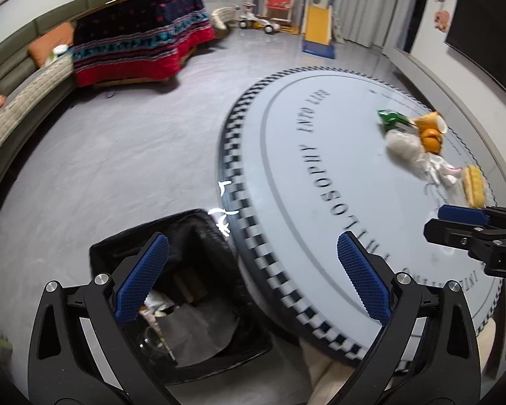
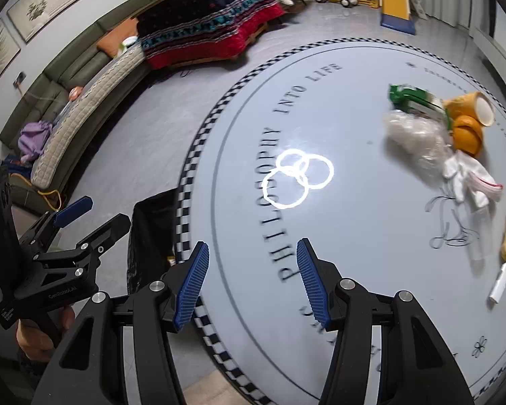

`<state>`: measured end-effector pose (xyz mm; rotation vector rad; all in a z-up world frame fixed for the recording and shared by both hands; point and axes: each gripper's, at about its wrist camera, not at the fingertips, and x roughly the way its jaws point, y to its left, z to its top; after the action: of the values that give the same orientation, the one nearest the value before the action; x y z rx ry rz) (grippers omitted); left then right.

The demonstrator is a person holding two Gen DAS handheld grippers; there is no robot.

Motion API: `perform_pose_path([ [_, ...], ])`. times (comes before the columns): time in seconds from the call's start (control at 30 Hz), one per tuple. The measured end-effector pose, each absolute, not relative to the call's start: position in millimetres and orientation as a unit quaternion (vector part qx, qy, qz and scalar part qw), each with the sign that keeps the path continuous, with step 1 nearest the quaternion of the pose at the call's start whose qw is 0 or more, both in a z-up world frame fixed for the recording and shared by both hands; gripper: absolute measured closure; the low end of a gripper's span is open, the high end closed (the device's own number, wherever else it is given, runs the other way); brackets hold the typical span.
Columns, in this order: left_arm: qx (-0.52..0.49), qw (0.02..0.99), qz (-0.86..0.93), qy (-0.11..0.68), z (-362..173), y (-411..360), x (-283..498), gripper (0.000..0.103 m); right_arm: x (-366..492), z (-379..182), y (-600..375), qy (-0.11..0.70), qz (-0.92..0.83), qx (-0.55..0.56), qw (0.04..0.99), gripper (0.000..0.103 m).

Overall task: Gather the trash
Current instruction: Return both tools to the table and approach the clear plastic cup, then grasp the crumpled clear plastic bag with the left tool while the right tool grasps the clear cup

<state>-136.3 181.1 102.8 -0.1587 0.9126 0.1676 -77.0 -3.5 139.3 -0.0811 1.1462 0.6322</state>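
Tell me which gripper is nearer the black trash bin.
Left. The left gripper hovers open right above the black trash bin; the right gripper is over the round table, beside it.

Two handheld grippers, black frames with triangular cut-outs. Left gripper: blue cross-hatched pads, silver round screw heads at finger pivots. Right gripper: blue ribbed pads, same silver screws behind them. White lettering on side of the left unit's body, partly legible. Hand wrapped round black handle below that lettering.
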Motion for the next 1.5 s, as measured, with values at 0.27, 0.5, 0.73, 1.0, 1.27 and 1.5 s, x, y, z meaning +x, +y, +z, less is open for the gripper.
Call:
perform_pose_path([
  [0.27, -0.062, 0.890, 0.030, 0.452, 106, 120, -82, 0.006, -39, 136, -77, 0.538, 0.245, -0.013, 0.806, 0.047],
  [0.5, -0.051, 0.880, -0.004, 0.472, 95, 72, -32, 0.006, -2, 121, -145, 0.549, 0.187, 0.002, 0.815, 0.047],
  [0.73, -0.042, 0.874, -0.027, 0.483, 89, 31, 15, 0.006, 32, 97, -179, 0.562, 0.153, -0.010, 0.813, 0.047],
  [1.0, -0.035, 0.866, -0.032, 0.498, 77, 1, 60, 0.006, 54, 67, -185, 0.575, 0.158, -0.037, 0.802, 0.047],
  [1.27, -0.036, 0.854, -0.016, 0.518, 56, -17, 109, 0.006, 58, 61, -186, 0.574, 0.188, -0.029, 0.796, 0.060],
  [1.5, -0.014, 0.844, -0.008, 0.536, 35, -34, 137, 0.006, 60, 60, -195, 0.578, 0.200, -0.001, 0.791, 0.060],
])
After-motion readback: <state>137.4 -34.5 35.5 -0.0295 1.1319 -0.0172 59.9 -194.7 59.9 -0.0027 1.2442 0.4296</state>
